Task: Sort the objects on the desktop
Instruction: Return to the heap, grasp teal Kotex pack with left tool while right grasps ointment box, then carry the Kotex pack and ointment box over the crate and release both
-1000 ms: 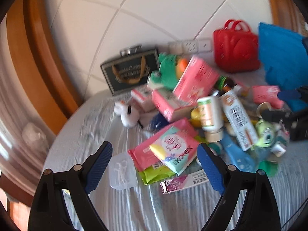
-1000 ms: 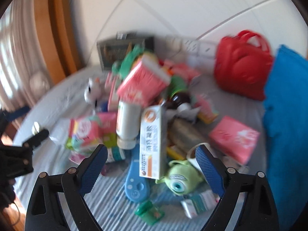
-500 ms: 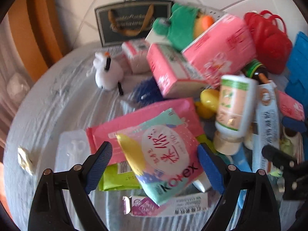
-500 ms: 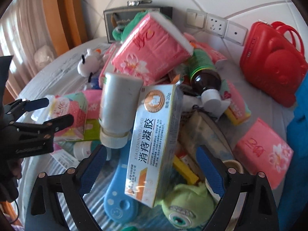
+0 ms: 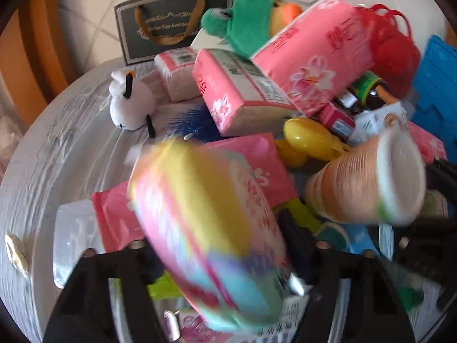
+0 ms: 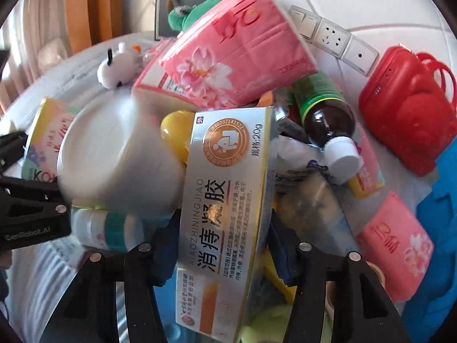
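Pastel pad pack (image 5: 205, 228) sits between your left gripper (image 5: 225, 254) jaws, closing on it above the pile | silver ointment box (image 6: 225, 208) is pinched in your right gripper (image 6: 222, 245), jaws closing, mid-pile on the table (image 5: 57, 148)

Motion-blurred: colourful packet (image 5: 208, 228) and white bottle (image 6: 120, 157). Boxed ointment (image 6: 225, 214) cut off by bottom edge.
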Motion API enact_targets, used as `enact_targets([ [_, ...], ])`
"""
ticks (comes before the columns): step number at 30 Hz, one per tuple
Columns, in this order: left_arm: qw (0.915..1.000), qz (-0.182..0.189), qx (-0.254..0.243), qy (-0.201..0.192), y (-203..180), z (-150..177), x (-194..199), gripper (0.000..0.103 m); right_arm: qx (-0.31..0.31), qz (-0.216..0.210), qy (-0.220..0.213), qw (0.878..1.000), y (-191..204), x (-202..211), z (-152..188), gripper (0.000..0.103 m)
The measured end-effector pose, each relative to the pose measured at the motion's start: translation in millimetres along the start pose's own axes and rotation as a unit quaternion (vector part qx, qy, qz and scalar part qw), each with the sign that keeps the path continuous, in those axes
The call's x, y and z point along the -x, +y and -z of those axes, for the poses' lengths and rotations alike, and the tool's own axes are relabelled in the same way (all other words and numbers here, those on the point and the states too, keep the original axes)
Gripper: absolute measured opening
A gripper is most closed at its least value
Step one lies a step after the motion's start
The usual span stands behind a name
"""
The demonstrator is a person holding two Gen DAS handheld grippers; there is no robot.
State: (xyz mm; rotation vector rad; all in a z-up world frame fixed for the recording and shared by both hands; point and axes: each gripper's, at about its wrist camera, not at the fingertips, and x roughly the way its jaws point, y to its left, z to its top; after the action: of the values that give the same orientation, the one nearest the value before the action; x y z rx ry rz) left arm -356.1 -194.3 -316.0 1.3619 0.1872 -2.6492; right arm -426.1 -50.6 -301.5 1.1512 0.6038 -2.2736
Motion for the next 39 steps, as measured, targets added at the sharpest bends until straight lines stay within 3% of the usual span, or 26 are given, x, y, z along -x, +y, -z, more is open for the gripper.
enact_targets([
  [3, 0.9997, 0.002, -0.022, -0.007, 1.6, 2.8, 14.3, 0.045, -0.011, -0.014, -0.010, 1.000, -3.9, 16.9, 1.5, 0.053],
  [11, 0.9937, 0.000, -0.080, -0.079, -6.5, 5.4, 77.2, 0.044, -0.085, -0.046, -0.049, 0.994, -22.8, 80.6, 1.7, 0.053],
  [15, 0.9836, 0.025, -0.115, -0.136, -25.9, -3.4, 130.9, 0.044, -0.113, -0.042, -0.092, 0.988, -28.8, 137.5, 5.7, 0.053],
  [19, 0.9630, 0.062, -0.174, -0.196, -61.1, -17.1, 185.0, 0.044, -0.148, -0.021, -0.135, 0.980, -34.9, 200.9, 15.9, 0.053],
  [23, 0.9398, 0.111, -0.214, -0.242, -102.2, -26.1, 234.3, 0.044, -0.180, 0.027, -0.175, 0.968, -41.0, 267.9, 32.9, 0.053],
  [27, 0.9101, 0.168, -0.251, -0.283, -149.0, -29.9, 282.4, 0.044, -0.215, 0.090, -0.222, 0.947, -53.0, 340.9, 62.0, 0.053],
  [32, 0.8758, 0.213, -0.288, -0.323, -222.8, -25.7, 336.2, 0.044, -0.257, 0.161, -0.270, 0.914, -80.8, 423.0, 106.4, 0.053],
  [35, 0.8629, 0.222, -0.308, -0.333, -274.7, -20.8, 354.9, 0.044, -0.287, 0.188, -0.293, 0.893, -109.0, 461.2, 136.7, 0.053],
  [39, 0.8598, 0.228, -0.312, -0.334, -343.7, -22.2, 366.8, 0.044, -0.306, 0.210, -0.293, 0.881, -155.5, 492.2, 171.2, 0.053],
])
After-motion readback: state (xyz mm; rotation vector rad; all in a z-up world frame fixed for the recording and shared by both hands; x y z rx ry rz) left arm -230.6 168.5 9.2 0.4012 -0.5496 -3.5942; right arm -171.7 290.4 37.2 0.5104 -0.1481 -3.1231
